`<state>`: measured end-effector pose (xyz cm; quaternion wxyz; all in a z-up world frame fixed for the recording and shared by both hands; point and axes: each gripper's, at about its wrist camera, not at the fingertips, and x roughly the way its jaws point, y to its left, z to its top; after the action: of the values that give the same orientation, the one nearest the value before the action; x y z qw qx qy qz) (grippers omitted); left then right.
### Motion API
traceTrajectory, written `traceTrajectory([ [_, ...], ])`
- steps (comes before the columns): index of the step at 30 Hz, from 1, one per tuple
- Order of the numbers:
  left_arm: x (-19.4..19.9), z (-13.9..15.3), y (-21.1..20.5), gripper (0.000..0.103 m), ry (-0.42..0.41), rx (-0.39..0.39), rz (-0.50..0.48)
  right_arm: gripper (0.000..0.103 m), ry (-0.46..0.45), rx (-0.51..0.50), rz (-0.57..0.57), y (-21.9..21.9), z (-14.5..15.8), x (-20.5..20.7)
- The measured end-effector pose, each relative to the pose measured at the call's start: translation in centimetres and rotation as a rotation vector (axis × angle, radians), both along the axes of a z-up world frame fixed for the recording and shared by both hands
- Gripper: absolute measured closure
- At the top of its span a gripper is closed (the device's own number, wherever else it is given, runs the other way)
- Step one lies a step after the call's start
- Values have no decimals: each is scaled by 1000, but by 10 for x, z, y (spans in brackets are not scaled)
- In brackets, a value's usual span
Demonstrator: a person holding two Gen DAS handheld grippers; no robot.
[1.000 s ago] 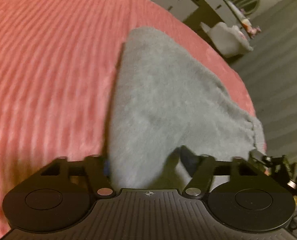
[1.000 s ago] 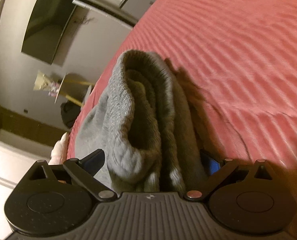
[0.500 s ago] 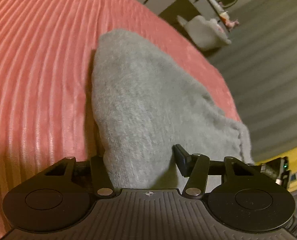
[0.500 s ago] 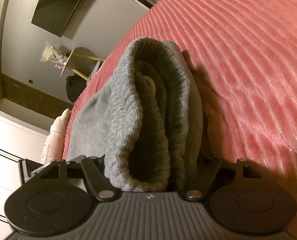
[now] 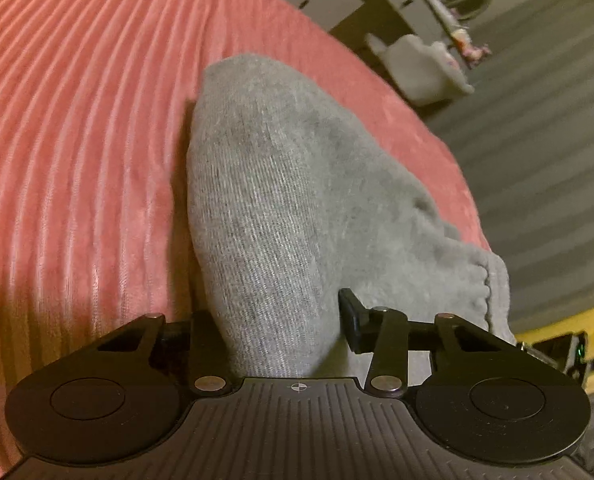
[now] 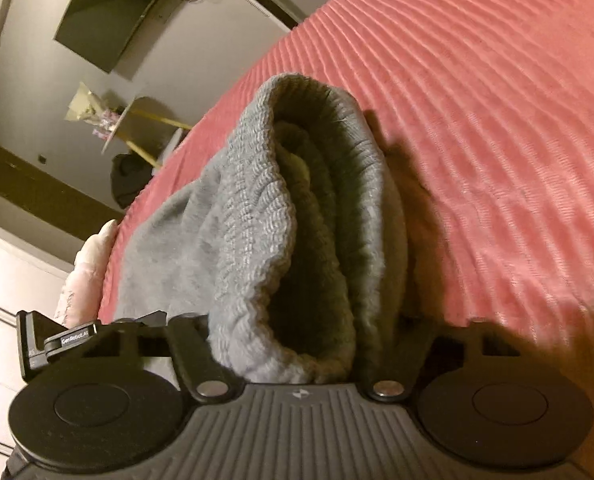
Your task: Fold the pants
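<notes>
Left tongs (image 5: 273,320) are closing around grey knit pants (image 5: 281,184) on the ribbed pink bedspread (image 5: 77,140). Right tongs (image 6: 293,340) are closing around the ribbed waistband (image 6: 265,220); whether either pair already pinches is unclear.

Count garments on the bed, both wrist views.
1. The grey pants, bunched on the pink bedspread; the right wrist view shows their ribbed waistband. Both grippers' fingers are closing around the fabric. Anything behind the cameras is unseen.

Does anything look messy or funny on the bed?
Nothing is spilled or torn. The grey pants lie in a bunched heap at the edge of the pink blanket, with the ribbed waistband gaping open. Both tongs, left and right, are closing on the cloth.
</notes>
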<state>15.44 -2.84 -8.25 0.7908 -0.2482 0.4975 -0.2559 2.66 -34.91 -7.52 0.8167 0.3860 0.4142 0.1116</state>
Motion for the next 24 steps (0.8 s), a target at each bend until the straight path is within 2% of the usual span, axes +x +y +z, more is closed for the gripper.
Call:
traceTrajectory([
  [1, 0, 0, -2, 54, -7, 10, -2, 38, 6, 6, -1, -1, -1, 0],
  [2, 1, -1, -4, 42, -1, 26, 1, 35, 9, 3, 1, 1, -1, 2],
  [3, 3, -5, -6, 37, 28, 42, 13, 28, 12, 9, 2, 1, -2, 4],
  [4, 6, -6, -7, 36, 44, 30, 14, 24, 16, 18, 0, 2, -2, 7],
  [6, 10, -8, -9, 25, 68, 8, 10, 15, 25, 7, 2, 8, 1, 14],
  [8, 14, -8, -10, 18, 96, -2, 7, 12, 39, -3, -7, 17, 6, 24],
  [10, 16, -5, -15, 23, 104, 20, 17, 13, 51, -22, -27, 22, 10, 26],
  [11, 14, -4, -17, 38, 89, 50, 23, 16, 54, -47, -40, 27, 13, 26],
  [12, 11, -1, -19, 48, 60, 70, 17, 26, 56, -96, -44, 32, 15, 24],
  [13, 9, 2, -18, 52, 38, 68, 18, 30, 46, -155, -36, 38, 20, 22],
  [15, 5, 9, -18, 64, 14, 59, 32, 41, 4, -212, -27, 52, 30, 15],
  [18, -2, 27, -23, 66, -60, 72, 33, 48, -31, -203, -45, 56, 45, 14],
  [24, 12, 72, -31, 65, -172, 51, 47, 49, -159, -182, -49, 59, 89, 30],
])
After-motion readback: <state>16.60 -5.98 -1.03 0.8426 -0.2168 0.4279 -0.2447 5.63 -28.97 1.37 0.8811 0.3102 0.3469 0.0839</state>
